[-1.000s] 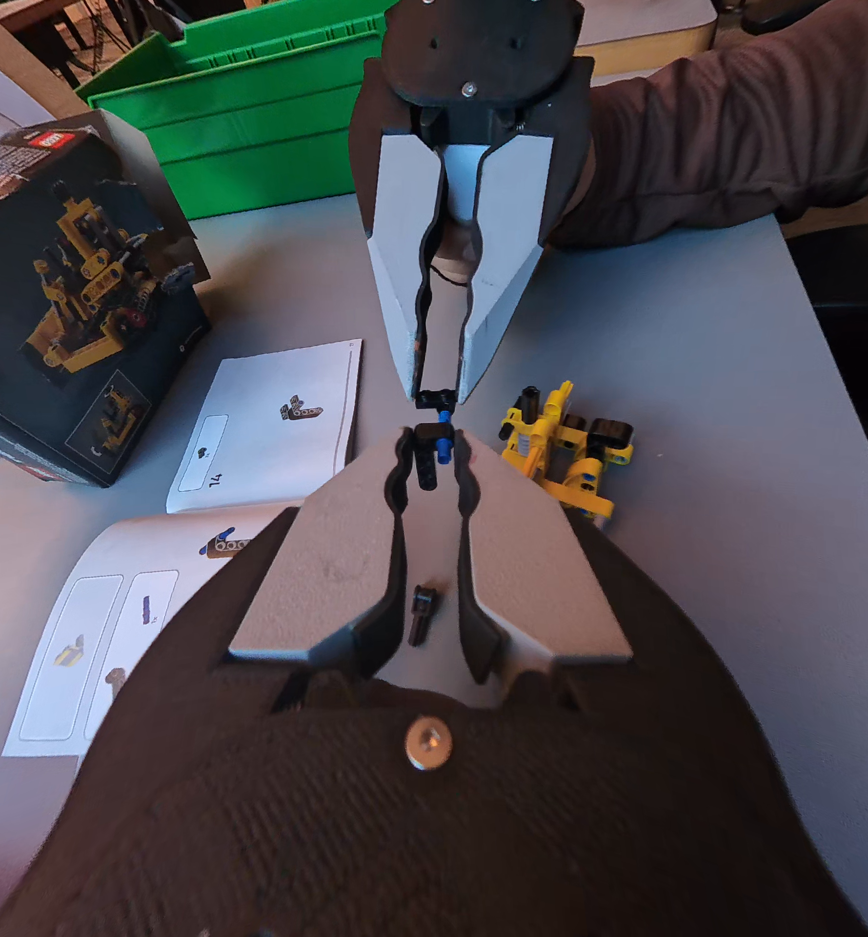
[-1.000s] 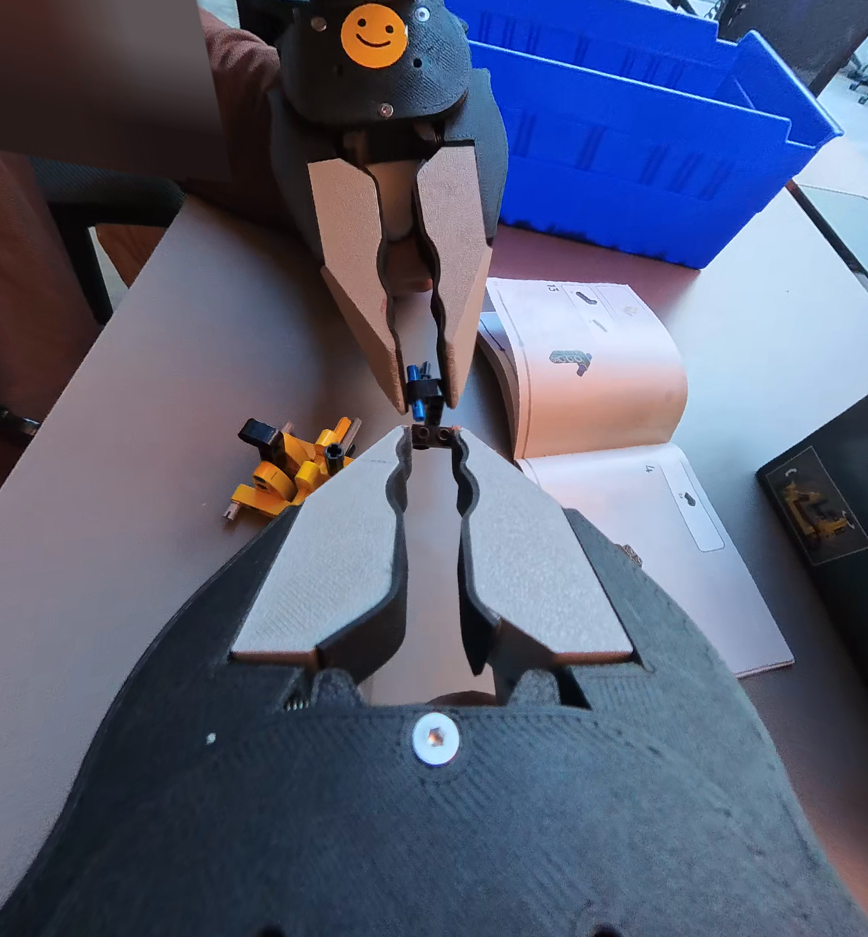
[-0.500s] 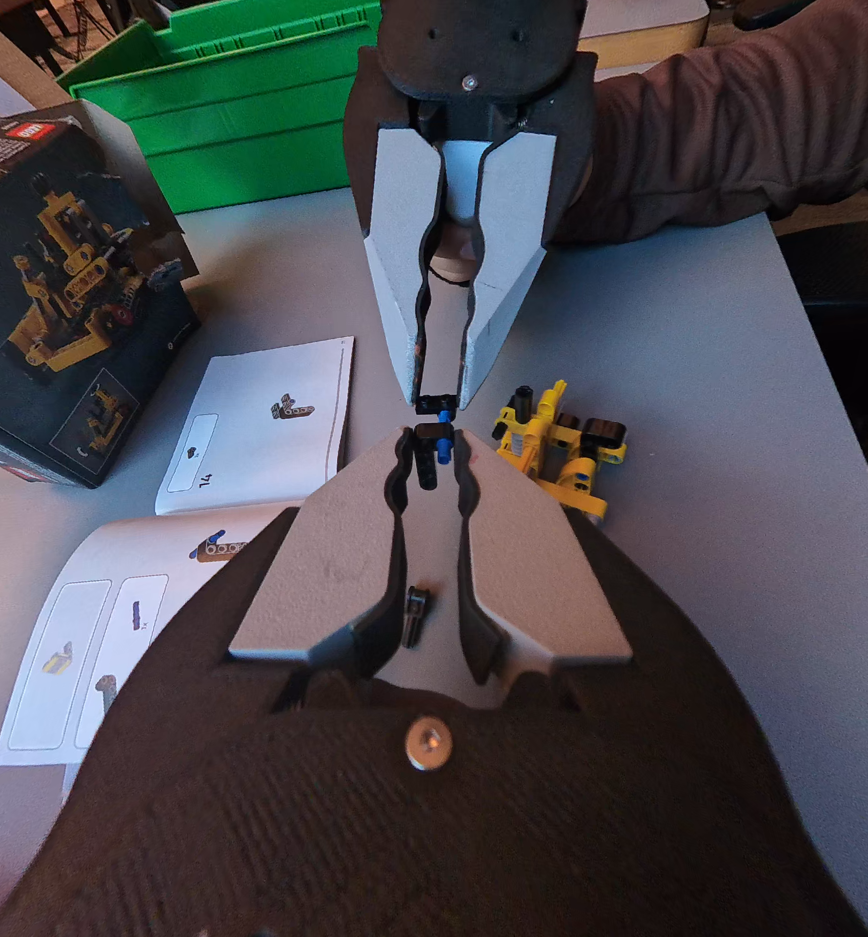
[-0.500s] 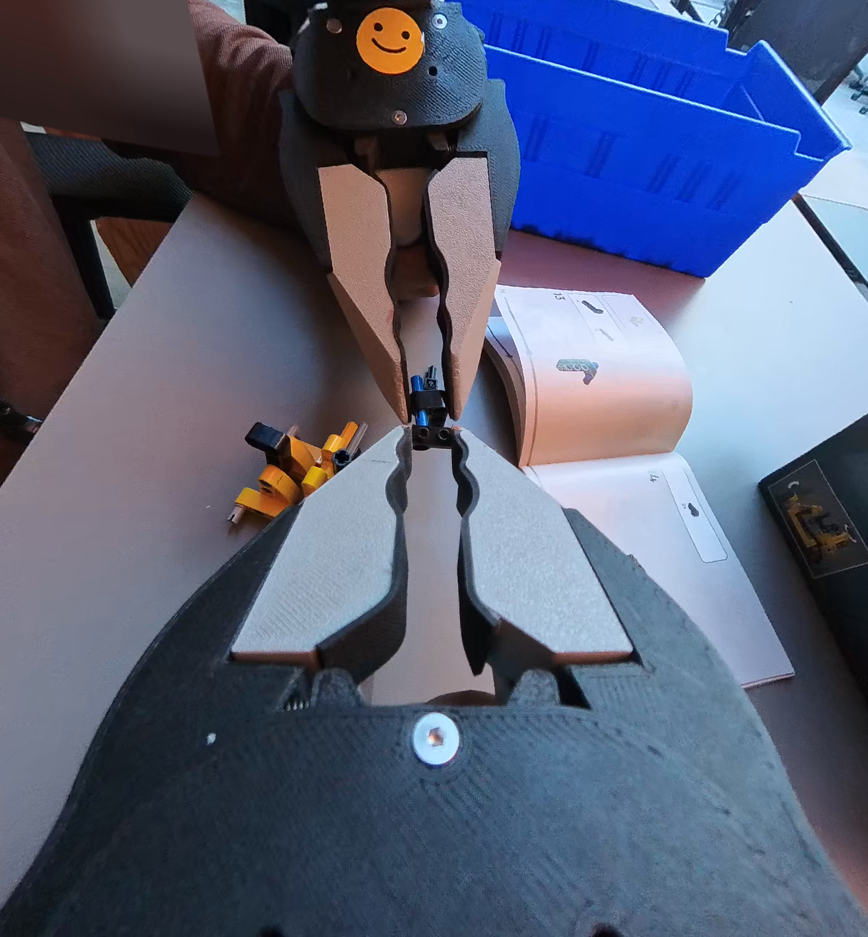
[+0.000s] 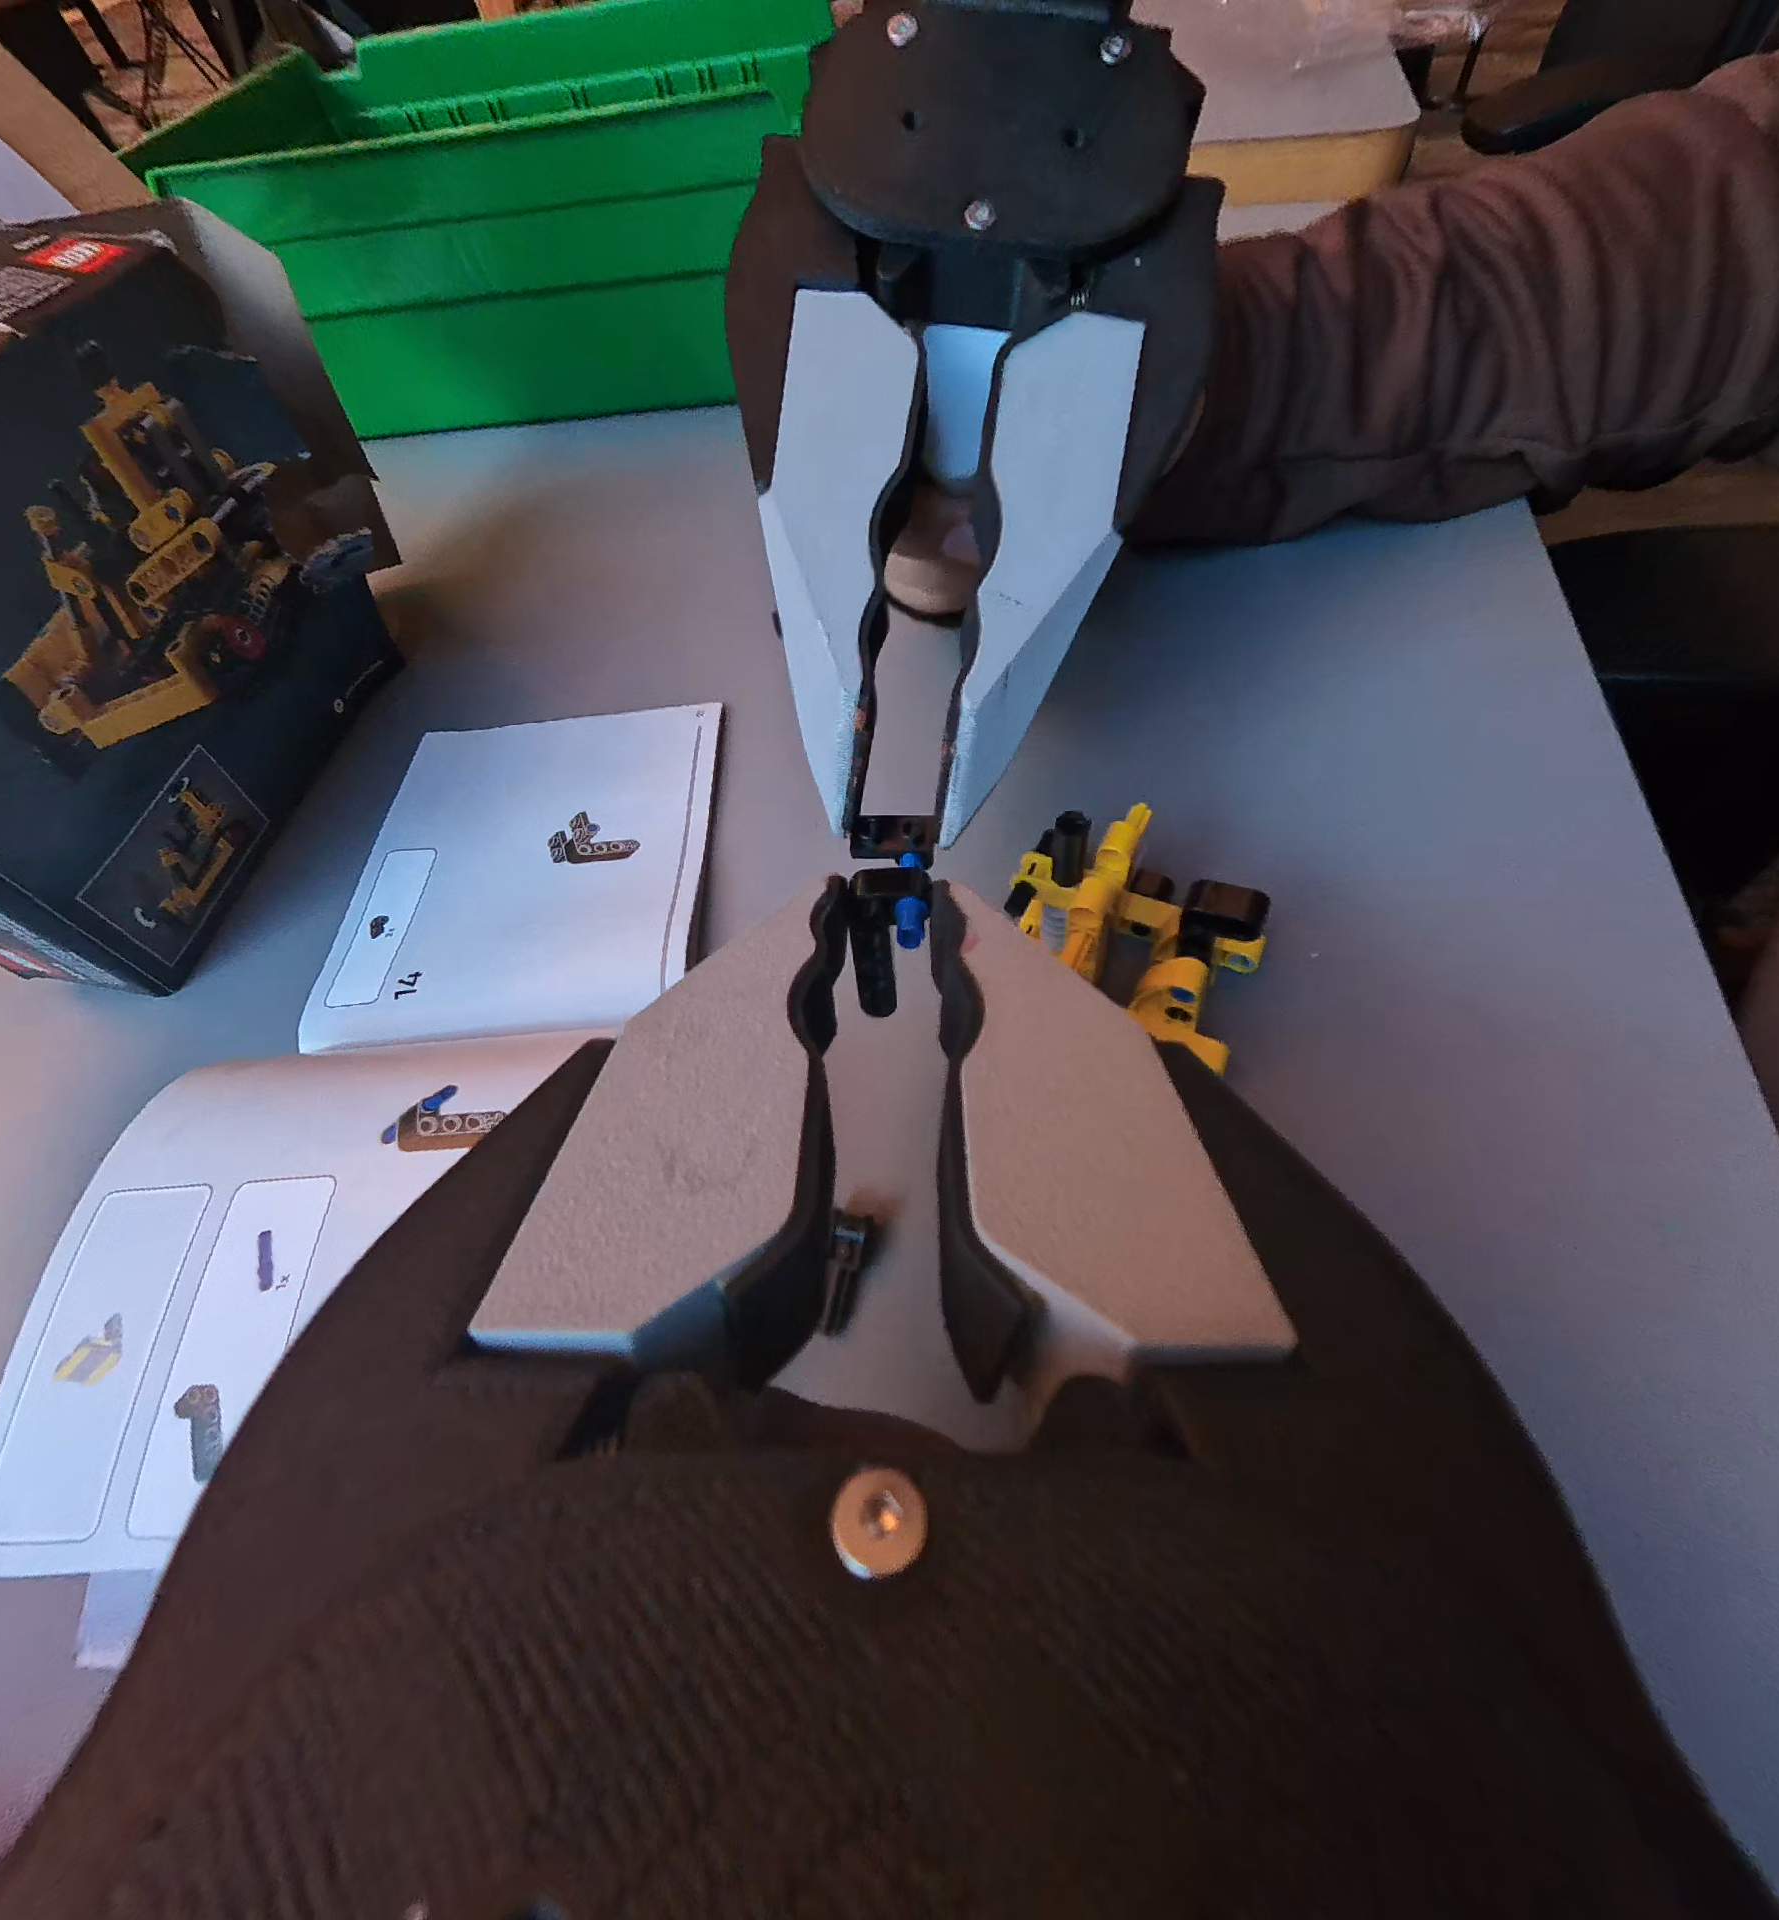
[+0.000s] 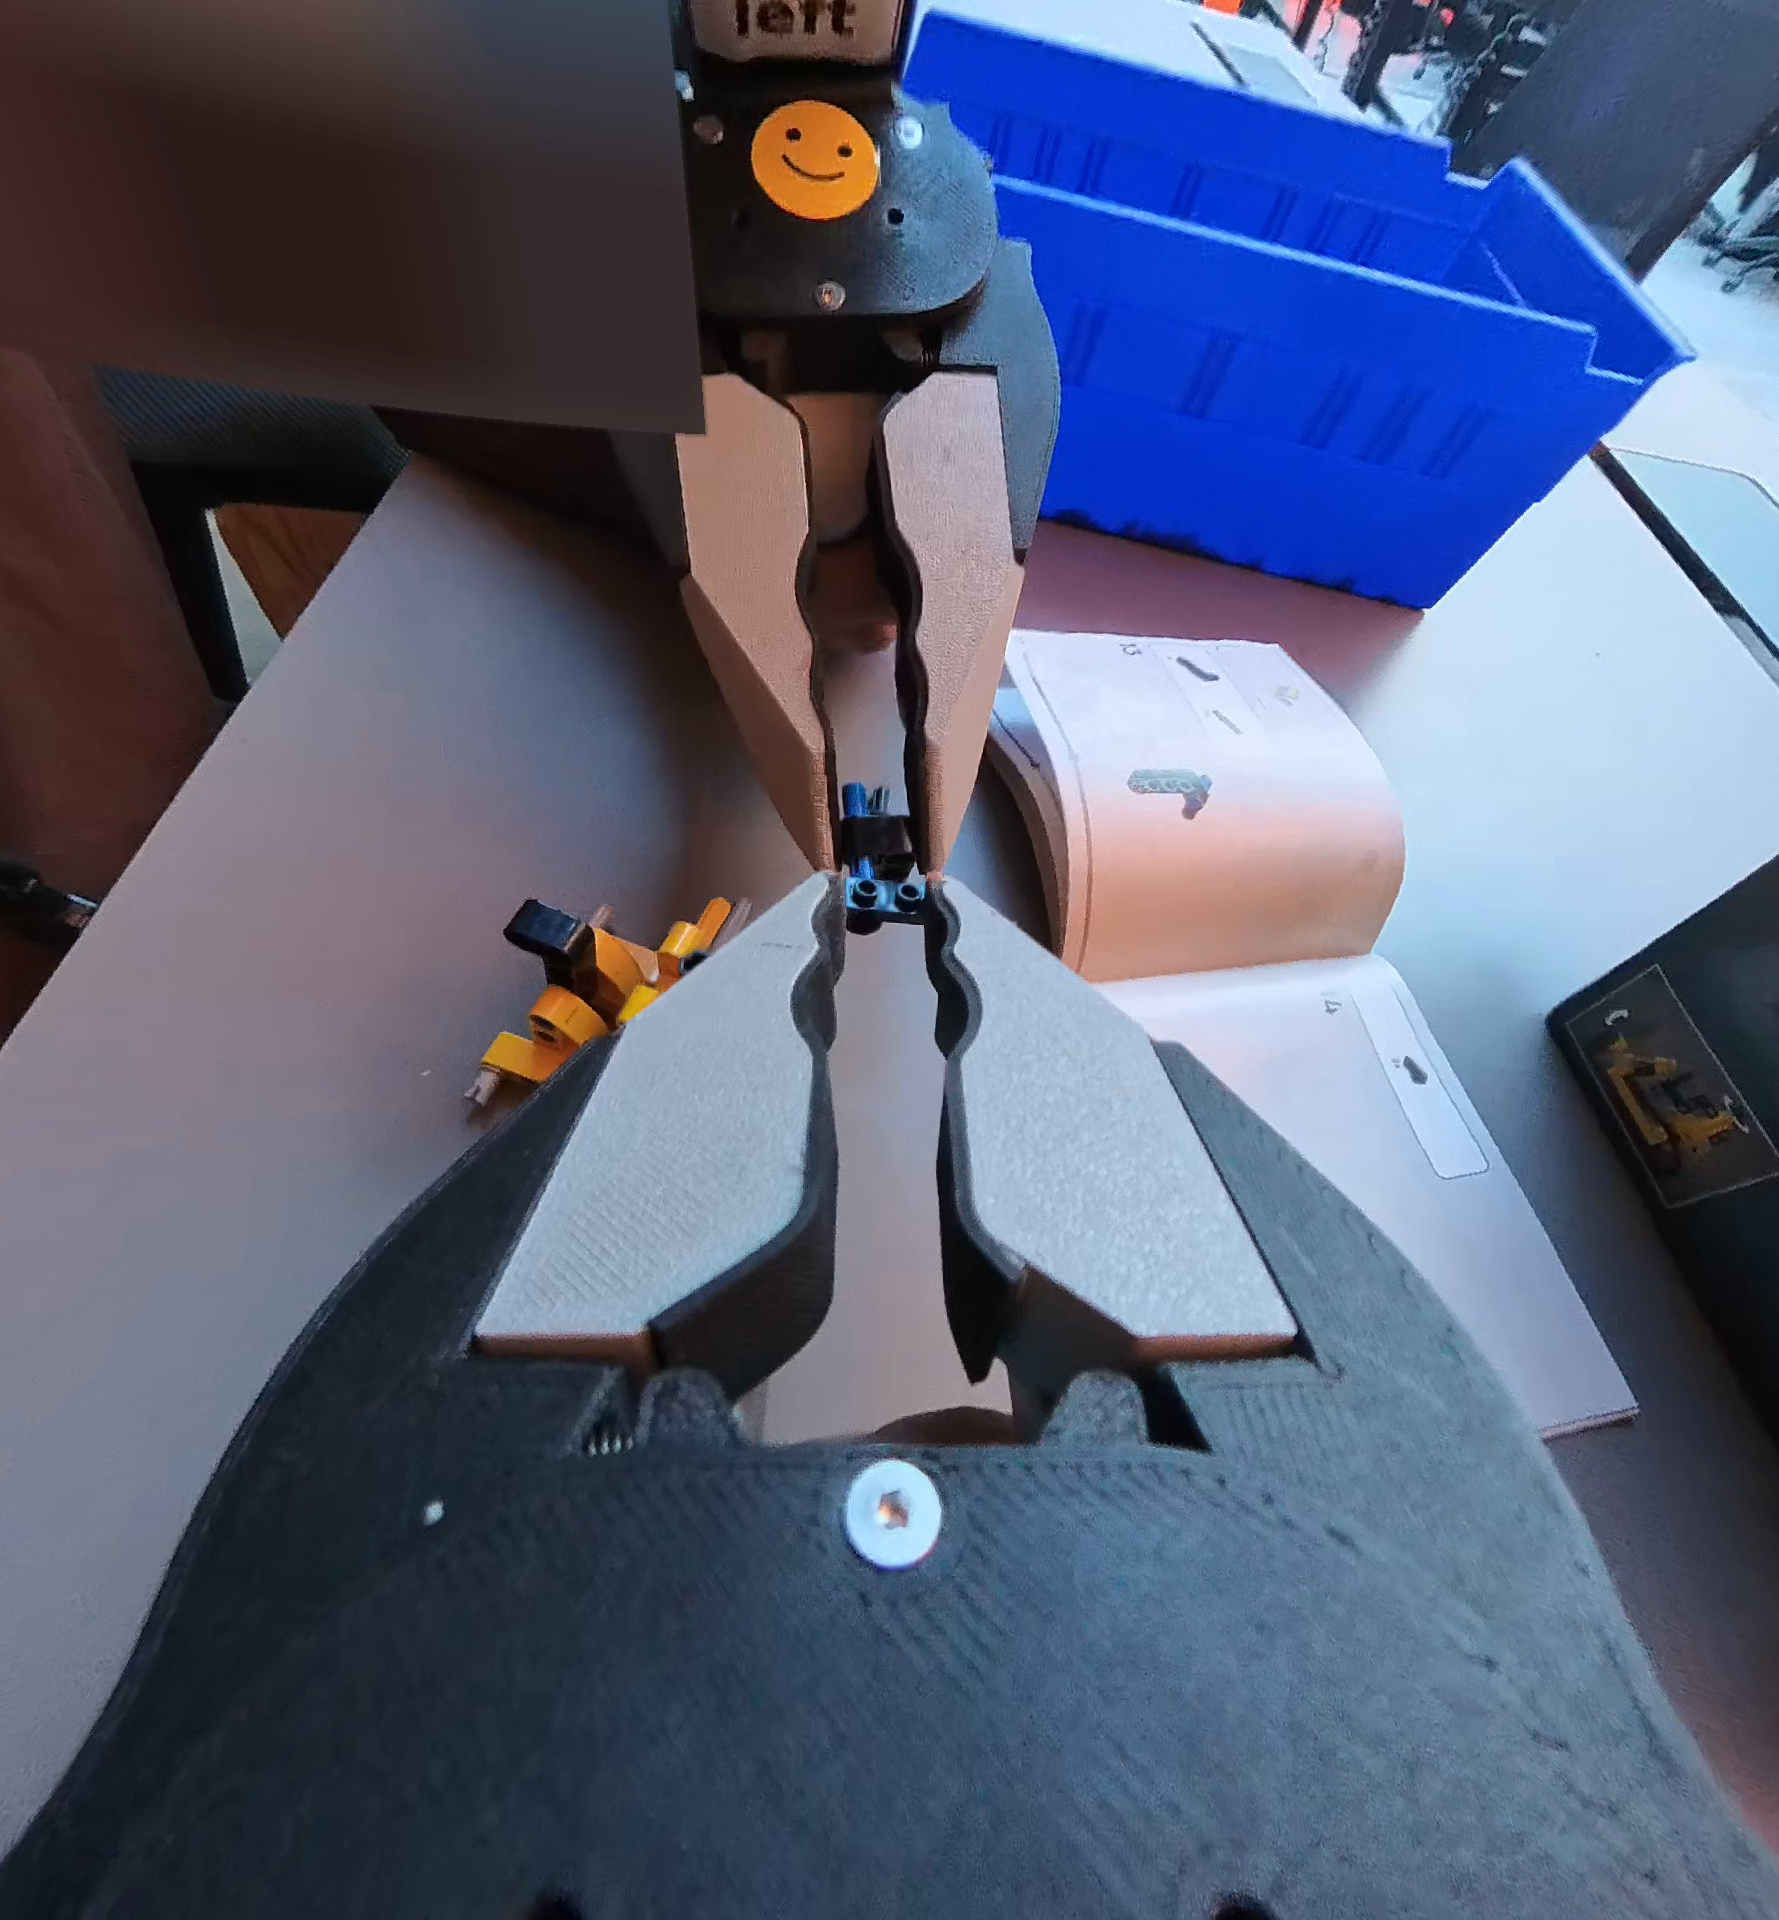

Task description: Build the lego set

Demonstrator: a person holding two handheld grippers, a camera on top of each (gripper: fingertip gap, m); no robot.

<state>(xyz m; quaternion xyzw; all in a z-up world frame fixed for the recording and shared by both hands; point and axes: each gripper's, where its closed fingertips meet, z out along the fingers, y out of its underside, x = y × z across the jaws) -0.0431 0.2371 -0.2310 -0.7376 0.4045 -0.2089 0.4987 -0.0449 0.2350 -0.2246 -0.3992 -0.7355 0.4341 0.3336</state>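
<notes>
Left claw (image 5: 883, 914): jaws clamped on a black angled liftarm (image 5: 872, 940) with a blue pin (image 5: 907, 921) seated in it, held at the very tips above the worktop (image 5: 1384, 748). The pin's free end points away, toward the opposing claw.

Right claw (image 6: 885, 899): jaws clamped on a small black two-hole connector (image 6: 887, 900), also at the tips. In the left wrist view the right claw (image 5: 893, 829) comes in from the far side, tip to tip with the left one; the blue pin bridges the narrow gap between the two black parts. Whether the pin has entered a connector hole cannot be told.

Surroundings, left wrist view:
- Yellow and black sub-assembly (image 5: 1134, 914) lies on the worktop just right of the claw tips, apart from both.
- A loose black pin (image 5: 849, 1273) lies on the worktop, seen between the near fingers.
- Open instruction booklet (image 5: 511, 883) to the left; set box (image 5: 126, 592) farther left; green bin (image 5: 511, 229) at the far edge.
- A person's dark sleeve (image 5: 1487, 343) behind the right claw.

Right wrist view: blue bin (image 6: 1280, 343) at far right; the left claw carries an orange round sticker (image 6: 814, 159).
</notes>
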